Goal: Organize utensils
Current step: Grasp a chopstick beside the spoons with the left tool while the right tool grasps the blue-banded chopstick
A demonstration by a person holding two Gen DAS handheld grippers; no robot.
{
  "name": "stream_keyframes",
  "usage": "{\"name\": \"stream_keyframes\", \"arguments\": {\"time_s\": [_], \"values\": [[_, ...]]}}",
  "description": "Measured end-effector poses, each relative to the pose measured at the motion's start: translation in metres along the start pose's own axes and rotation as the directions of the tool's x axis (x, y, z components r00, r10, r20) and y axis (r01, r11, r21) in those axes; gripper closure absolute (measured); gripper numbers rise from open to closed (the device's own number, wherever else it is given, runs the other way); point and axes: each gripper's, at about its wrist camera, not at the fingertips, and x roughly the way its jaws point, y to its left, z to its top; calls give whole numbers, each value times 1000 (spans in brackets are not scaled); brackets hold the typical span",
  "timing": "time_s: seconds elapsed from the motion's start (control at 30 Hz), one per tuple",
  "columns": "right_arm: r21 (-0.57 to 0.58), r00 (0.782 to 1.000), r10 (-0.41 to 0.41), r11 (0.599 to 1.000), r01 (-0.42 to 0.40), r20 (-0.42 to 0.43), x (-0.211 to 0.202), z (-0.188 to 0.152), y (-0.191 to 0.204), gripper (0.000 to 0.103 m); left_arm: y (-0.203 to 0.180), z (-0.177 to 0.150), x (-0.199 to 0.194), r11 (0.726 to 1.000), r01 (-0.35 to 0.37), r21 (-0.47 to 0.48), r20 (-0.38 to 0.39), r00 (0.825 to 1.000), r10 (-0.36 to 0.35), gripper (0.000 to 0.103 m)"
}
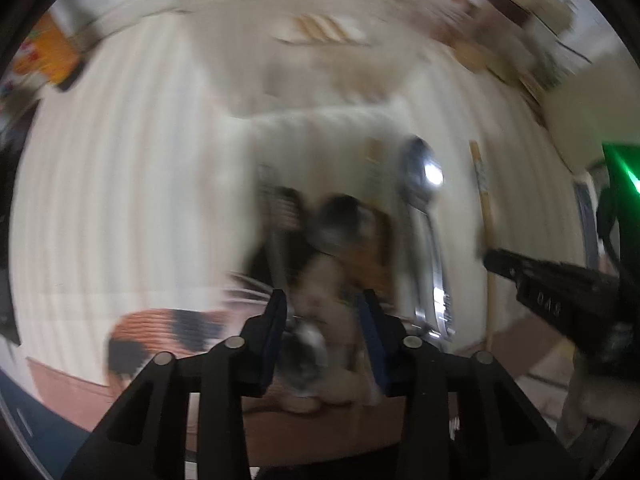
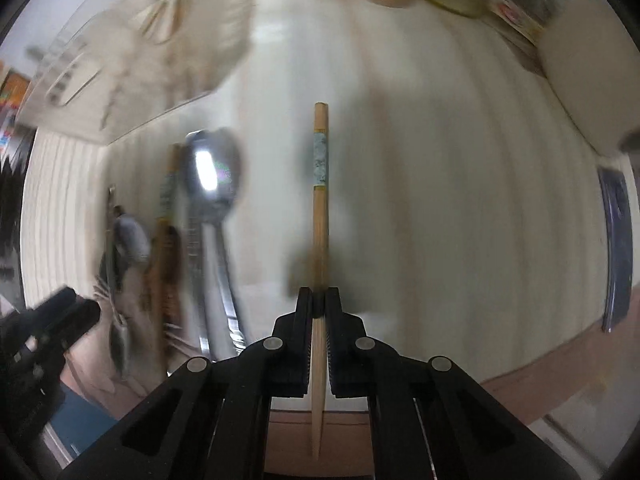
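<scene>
My right gripper (image 2: 319, 296) is shut on a wooden chopstick (image 2: 320, 200) with a pale blue band, held above the white slatted table (image 2: 460, 200). That chopstick also shows in the left wrist view (image 1: 482, 196), with the right gripper (image 1: 490, 260) at its near part. My left gripper (image 1: 322, 304) is open above a blurred heap of utensils (image 1: 332, 232). A large steel spoon (image 1: 420, 176) lies to the right of the heap; it also shows in the right wrist view (image 2: 212, 176). A second chopstick (image 2: 166, 216) lies left of that spoon. The left gripper (image 2: 80, 312) shows at the lower left.
A pale utensil organizer tray (image 1: 320, 32) with wooden pieces stands at the far side; it also shows in the right wrist view (image 2: 140, 60). A patterned mat (image 1: 168, 332) lies at the near left. Clutter lines the back right edge. A dark flat object (image 2: 618, 248) lies at the right.
</scene>
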Motion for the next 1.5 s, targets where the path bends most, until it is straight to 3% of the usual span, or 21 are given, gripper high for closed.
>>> {"name": "stream_keyframes", "arguments": {"time_s": [0.17, 0.43, 0.67, 0.97, 1.2, 1.33, 1.37, 1.5], "values": [[76, 1000, -4, 997, 4, 4, -4, -5, -34, 97, -32, 5, 20, 997, 20, 69, -51, 999, -16, 87], [121, 1000, -11, 993, 9, 10, -8, -15, -49, 97, -59, 20, 37, 989, -51, 140, -47, 997, 58, 88], [109, 1000, -22, 994, 20, 11, -9, -30, -49, 97, -52, 24, 41, 993, -55, 104, -47, 997, 60, 102], [144, 999, 27, 989, -30, 22, -10, -31, -53, 97, -13, 23, 28, 997, 52, -57, -30, 998, -54, 103], [150, 999, 49, 987, -51, 15, -8, -33, -63, 97, -19, 19, 33, 983, 162, -85, -59, 984, -168, 100], [144, 999, 50, 988, -52, 15, -5, -30, -68, 97, -29, 24, 43, 995, 96, -3, -97, 991, -96, 97], [141, 999, 49, 989, -51, 15, -5, -30, -68, 97, -35, 24, 46, 996, 88, 14, -99, 991, -86, 92], [132, 999, 47, 990, -49, 17, -6, -32, -69, 97, -57, 26, 55, 996, -15, 84, -87, 996, 23, 100]]}}
